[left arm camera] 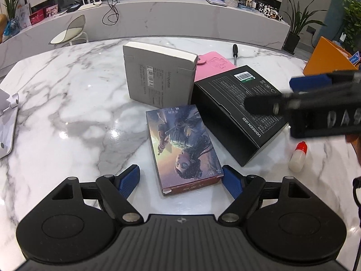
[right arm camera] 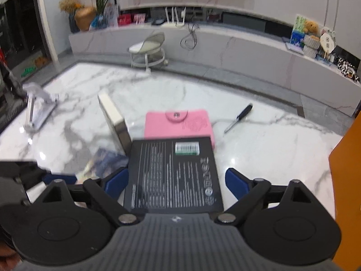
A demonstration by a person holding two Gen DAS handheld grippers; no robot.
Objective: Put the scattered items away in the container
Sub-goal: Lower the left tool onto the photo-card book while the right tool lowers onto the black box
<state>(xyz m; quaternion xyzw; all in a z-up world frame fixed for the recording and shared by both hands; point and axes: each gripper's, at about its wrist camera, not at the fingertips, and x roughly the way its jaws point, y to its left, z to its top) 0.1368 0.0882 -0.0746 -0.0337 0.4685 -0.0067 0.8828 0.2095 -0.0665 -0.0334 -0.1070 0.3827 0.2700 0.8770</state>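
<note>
An illustrated card box (left arm camera: 183, 145) lies flat on the marble table, its near end between the open blue fingers of my left gripper (left arm camera: 180, 181). A black box (left arm camera: 237, 110) lies to its right; in the right wrist view this black box (right arm camera: 173, 172) sits between the open fingers of my right gripper (right arm camera: 177, 180). The right gripper also shows in the left wrist view (left arm camera: 315, 103), above the black box. A grey box (left arm camera: 158, 79) stands on edge behind, a pink pouch (left arm camera: 214, 64) beside it. An orange container (left arm camera: 325, 61) stands at the far right.
A black-handled screwdriver (left arm camera: 235, 53) lies behind the pouch. A small white bottle with a red cap (left arm camera: 298, 157) lies right of the black box. A white phone stand (left arm camera: 6, 122) sits at the left table edge (right arm camera: 38, 110).
</note>
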